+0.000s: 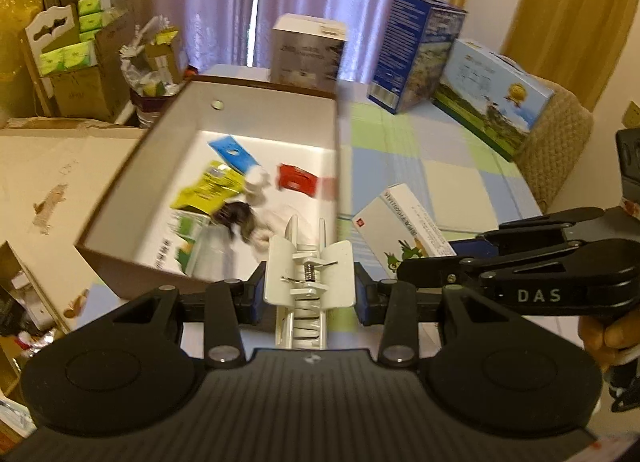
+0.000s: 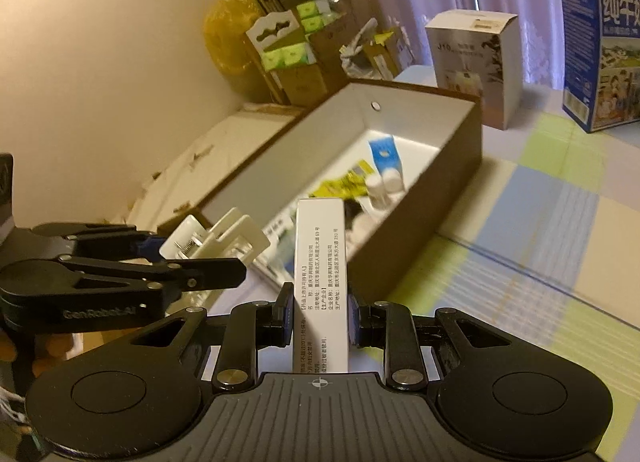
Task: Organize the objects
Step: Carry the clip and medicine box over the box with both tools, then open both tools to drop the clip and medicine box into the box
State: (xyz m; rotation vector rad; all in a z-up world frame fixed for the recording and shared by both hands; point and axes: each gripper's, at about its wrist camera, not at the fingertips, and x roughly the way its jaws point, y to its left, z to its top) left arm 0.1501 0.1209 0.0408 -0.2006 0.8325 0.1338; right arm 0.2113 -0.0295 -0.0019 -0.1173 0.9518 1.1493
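Observation:
My left gripper [image 1: 310,294] is shut on a white plastic spring clip [image 1: 310,274], held above the near edge of an open cardboard box [image 1: 132,182] with a white inside. In the box lie a blue packet [image 1: 234,152], a red packet [image 1: 298,180], a yellow-green packet [image 1: 208,190], white bottles [image 1: 256,182] and something dark [image 1: 236,218]. My right gripper [image 2: 320,314] is shut on a slim white medicine box [image 2: 320,262] with printed text, just short of the cardboard box [image 2: 420,222]. It also shows at the right of the left wrist view as the right gripper [image 1: 416,266].
A checked tablecloth [image 1: 440,150] covers the table. At the back stand a white carton [image 1: 308,48], a tall blue carton [image 1: 416,54] and a light blue carton [image 1: 492,94]. Beyond the table's left edge are stacked cartons [image 1: 80,62] and a lined bin [image 1: 152,82].

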